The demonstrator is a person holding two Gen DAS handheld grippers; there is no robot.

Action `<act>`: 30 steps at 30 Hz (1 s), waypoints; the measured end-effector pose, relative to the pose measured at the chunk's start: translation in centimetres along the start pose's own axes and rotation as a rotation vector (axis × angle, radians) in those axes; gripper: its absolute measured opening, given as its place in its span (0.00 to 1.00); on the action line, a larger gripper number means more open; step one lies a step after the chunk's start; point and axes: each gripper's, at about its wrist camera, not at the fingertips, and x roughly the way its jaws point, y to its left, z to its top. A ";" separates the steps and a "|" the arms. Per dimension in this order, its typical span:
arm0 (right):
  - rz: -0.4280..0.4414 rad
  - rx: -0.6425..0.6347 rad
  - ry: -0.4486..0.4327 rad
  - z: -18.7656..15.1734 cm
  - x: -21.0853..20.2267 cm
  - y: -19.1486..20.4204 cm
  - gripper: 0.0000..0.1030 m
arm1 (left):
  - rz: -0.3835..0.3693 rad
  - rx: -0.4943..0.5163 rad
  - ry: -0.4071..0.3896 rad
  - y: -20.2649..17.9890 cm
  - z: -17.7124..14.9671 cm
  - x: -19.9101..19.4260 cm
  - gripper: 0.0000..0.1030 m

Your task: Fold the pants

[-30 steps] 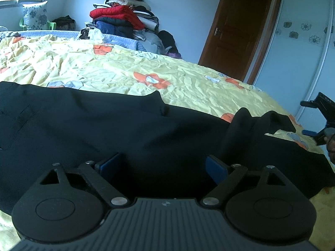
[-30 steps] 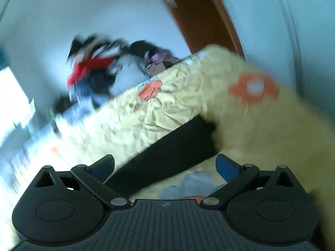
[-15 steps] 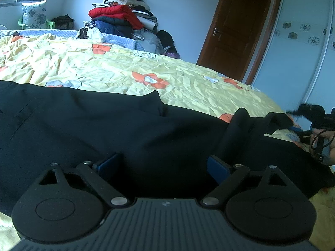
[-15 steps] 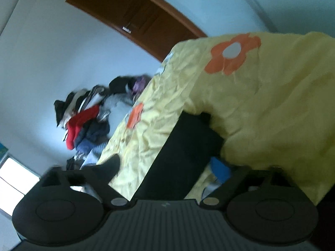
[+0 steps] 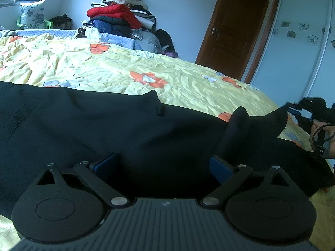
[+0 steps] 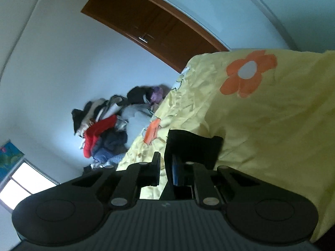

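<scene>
One pair of black pants (image 5: 104,129) lies spread lengthwise across the near part of the yellow flowered bedspread (image 5: 188,83), mostly flat, with a rumpled raised ridge toward the hem end. No finished fold visible, so I'd judge the task barely started: the first fold is being set up, everything after it is left. Right gripper (image 6: 165,167) has its jaws drawn narrow onto a black hem corner (image 6: 192,146); fabric sits between the pads, looks pinched, and the left view shows that corner lifted off the bed at far right. Left gripper (image 5: 163,163) jaws are wide apart, low over the mid-leg cloth, gripping nothing; can't tell if the pads touch the fabric. Counts: one pants, two grippers, one bed. Further out: one pile of clothes (image 5: 121,21) against the far wall, one brown door (image 5: 234,31), one floral pillow (image 5: 31,13) on a green chair by the window.
</scene>
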 end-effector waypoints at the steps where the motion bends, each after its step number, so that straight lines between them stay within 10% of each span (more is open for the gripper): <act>1: 0.022 -0.002 0.028 0.0 0.5 0.2 0.12 | 0.000 0.000 0.000 0.0 0.0 0.0 0.95; 17: -0.263 -0.248 0.141 -1.6 4.0 2.4 0.14 | -0.009 -0.002 0.002 0.0 0.0 0.1 0.96; 19: -0.258 -0.256 0.135 -1.6 3.8 2.6 0.24 | -0.012 -0.004 0.002 -0.1 0.0 0.2 0.97; 23: -0.244 -0.345 0.113 -2.4 3.0 4.0 0.88 | -0.019 -0.007 0.001 0.1 0.0 0.1 0.97; 30: -0.329 -0.719 0.141 -5.0 4.7 7.6 0.87 | -0.027 -0.014 0.000 0.3 0.1 0.1 0.98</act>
